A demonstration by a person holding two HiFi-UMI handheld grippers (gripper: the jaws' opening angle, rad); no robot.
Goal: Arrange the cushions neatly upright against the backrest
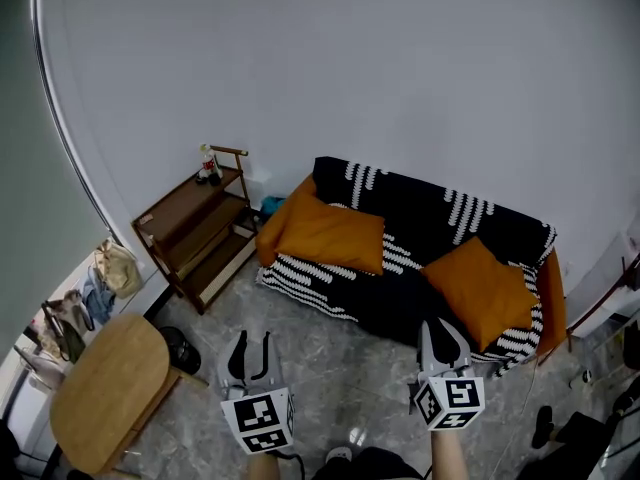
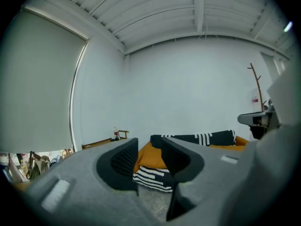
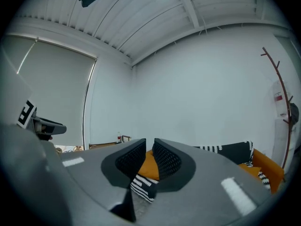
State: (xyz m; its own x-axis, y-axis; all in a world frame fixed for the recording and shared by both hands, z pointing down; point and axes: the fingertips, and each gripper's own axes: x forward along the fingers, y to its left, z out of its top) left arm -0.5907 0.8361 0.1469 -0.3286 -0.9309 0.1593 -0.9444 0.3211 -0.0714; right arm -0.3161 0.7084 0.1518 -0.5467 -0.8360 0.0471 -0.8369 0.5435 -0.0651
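A low sofa draped in a black and white blanket stands against the wall. One orange cushion lies slanted at its left end. A second orange cushion lies flat on the seat at the right. Both grippers hover over the floor in front of the sofa, short of it. My left gripper is open with nothing between its jaws; through the gap in the left gripper view I see the left cushion. My right gripper is open only a little, empty, and the right gripper view frames the same cushion.
A wooden shelf unit with a bottle on top stands left of the sofa. A round wooden table and several bags are at the near left. A coat stand rises at the right. The floor is grey marbled tile.
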